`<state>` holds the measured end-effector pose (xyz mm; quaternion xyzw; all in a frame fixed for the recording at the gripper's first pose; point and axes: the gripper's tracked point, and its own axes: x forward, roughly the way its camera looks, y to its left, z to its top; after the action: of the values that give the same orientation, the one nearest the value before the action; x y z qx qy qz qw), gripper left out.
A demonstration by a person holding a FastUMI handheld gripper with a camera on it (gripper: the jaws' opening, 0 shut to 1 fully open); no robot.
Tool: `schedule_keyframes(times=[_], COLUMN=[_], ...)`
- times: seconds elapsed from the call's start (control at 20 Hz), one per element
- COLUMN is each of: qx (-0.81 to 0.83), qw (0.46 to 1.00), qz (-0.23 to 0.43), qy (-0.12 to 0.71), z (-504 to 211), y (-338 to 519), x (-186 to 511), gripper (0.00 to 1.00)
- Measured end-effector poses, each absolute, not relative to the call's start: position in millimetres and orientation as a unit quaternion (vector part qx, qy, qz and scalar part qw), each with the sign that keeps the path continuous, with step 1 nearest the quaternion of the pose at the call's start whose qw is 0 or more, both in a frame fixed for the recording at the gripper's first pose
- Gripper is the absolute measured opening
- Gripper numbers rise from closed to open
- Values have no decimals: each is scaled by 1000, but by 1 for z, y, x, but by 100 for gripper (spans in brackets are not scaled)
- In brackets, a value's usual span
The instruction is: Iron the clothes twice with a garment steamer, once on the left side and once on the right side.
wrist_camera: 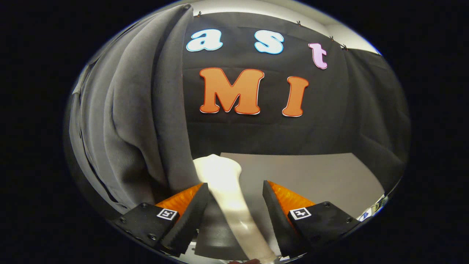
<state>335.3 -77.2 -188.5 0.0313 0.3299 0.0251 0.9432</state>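
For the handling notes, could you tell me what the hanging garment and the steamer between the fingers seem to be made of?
The grey garment looks like soft, matte woven fabric: it hangs in deep folds without shine. The steamer, lying in the gap of the open gripper, looks like smooth, glossy pale plastic, judging by its bright highlight; the exact material is uncertain.

The gripper points level and forward, with its two fingers spread apart, one on each side of a pale steamer that runs up between them. Whether the fingers press on it cannot be told. Both finger bases carry small square markers.
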Motion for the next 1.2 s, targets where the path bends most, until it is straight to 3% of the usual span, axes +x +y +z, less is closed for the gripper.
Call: schedule_keyframes(times=[0.2,0.35,0.6,0.75,1.0,1.2], qx=[44,72,60,31,9,-25], qw=[929,935,936,943,961,972], qz=[19,19,-37,-82,-127,-114], qy=[368,348,344,320,244,202], z=[-227,-224,-222,-208,-175,-156], y=[-90,-99,-118,-135,-146,-122], x=[328,335,326,317,304,282], gripper=[96,96,64,53,47,42])
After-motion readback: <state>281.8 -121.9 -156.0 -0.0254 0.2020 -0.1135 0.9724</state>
